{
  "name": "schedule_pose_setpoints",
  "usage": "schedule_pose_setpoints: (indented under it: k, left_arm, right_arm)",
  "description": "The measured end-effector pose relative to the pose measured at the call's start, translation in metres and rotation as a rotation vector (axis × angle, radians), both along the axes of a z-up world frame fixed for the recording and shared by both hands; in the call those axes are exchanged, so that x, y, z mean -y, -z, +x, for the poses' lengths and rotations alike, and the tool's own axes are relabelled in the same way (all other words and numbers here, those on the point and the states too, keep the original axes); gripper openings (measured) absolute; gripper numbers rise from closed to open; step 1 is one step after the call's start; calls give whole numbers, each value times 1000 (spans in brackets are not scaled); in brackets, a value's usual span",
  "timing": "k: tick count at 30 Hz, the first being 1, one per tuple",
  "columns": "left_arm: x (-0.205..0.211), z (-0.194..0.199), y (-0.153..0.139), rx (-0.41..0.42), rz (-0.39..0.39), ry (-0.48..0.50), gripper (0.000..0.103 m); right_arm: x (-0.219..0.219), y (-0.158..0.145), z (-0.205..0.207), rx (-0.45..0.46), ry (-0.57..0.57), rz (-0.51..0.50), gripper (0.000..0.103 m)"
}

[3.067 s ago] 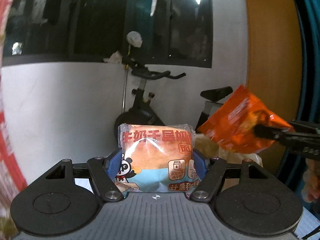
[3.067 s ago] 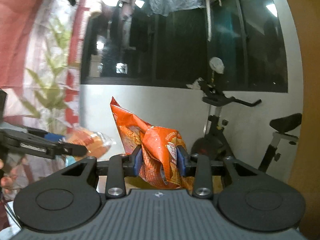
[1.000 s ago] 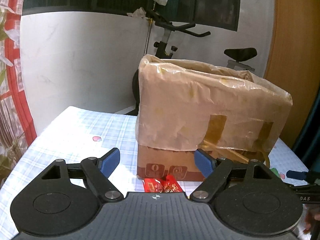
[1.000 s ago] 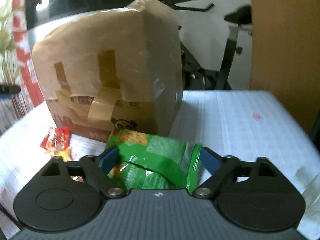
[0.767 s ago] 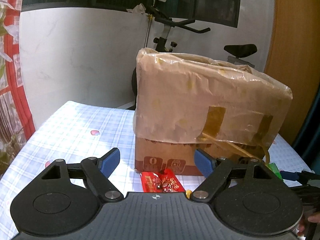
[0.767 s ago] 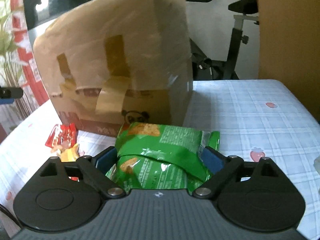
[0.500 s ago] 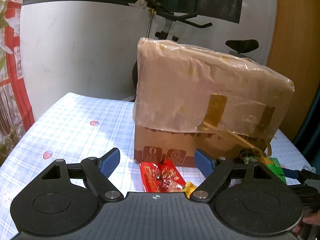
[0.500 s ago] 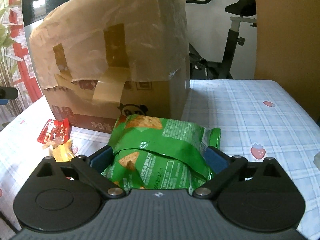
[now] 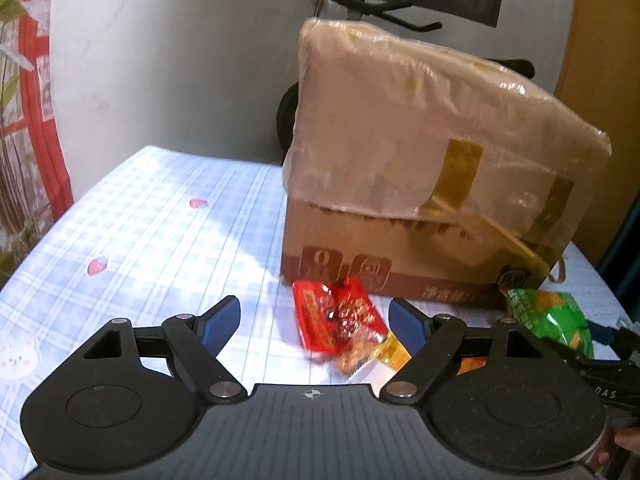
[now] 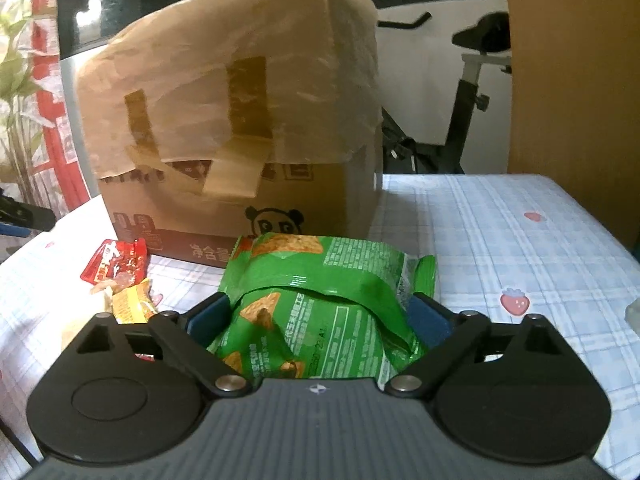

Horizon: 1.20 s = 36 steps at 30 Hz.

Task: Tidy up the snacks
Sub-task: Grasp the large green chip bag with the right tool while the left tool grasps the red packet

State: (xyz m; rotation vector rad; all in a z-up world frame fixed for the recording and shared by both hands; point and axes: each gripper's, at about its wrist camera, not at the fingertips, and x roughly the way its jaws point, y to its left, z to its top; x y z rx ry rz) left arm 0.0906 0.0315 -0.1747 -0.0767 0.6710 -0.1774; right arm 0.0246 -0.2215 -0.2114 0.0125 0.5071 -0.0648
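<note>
Now both grippers are low over the worktop [image 9: 132,216].
Left gripper [image 9: 314,320] gapes around the red packet [image 9: 336,316], untouched; right gripper [image 10: 320,314] is closing around the green bag [image 10: 316,280].

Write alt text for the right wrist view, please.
A green snack bag lies on a checked tablecloth between the right gripper's closing jaws. Behind stands a taped cardboard box; a red packet lies left.
</note>
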Motion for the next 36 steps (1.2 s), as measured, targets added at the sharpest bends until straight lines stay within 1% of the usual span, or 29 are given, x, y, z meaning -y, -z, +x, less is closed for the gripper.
schedule_pose_setpoints:
  k: [5, 10, 15, 19, 24, 26, 33, 34, 36]
  left_arm:
    - [1, 5, 12, -34, -4, 4, 79]
    - [8, 21, 24, -55, 5, 23, 79]
    - [16, 43, 36, -72, -2, 35, 73]
    - [23, 59, 46, -88, 30, 48, 73]
    - [29, 74, 62, -130, 65, 49, 73]
    - [31, 78, 66, -126, 77, 43, 76]
    - [40, 85, 72, -115, 110, 47, 78]
    - [42, 86, 72, -115, 115, 49, 76]
    - [44, 84, 69, -116, 108, 66, 51]
  right_arm:
    - [-10, 1, -4, 22, -31, -49, 90]
    - [-3, 2, -3, 23, -25, -13, 90]
    - [-1, 2, -2, 23, -28, 1, 90]
    - [2, 2, -2, 24, -29, 18, 91]
    - [5, 2, -2, 24, -29, 42, 91]
    - [6, 2, -2, 23, -31, 49, 91]
    - [6, 2, 0, 18, -35, 55, 91]
    - [7, 2, 0, 18, -35, 61, 91]
    - [9, 2, 0, 19, -34, 75, 91]
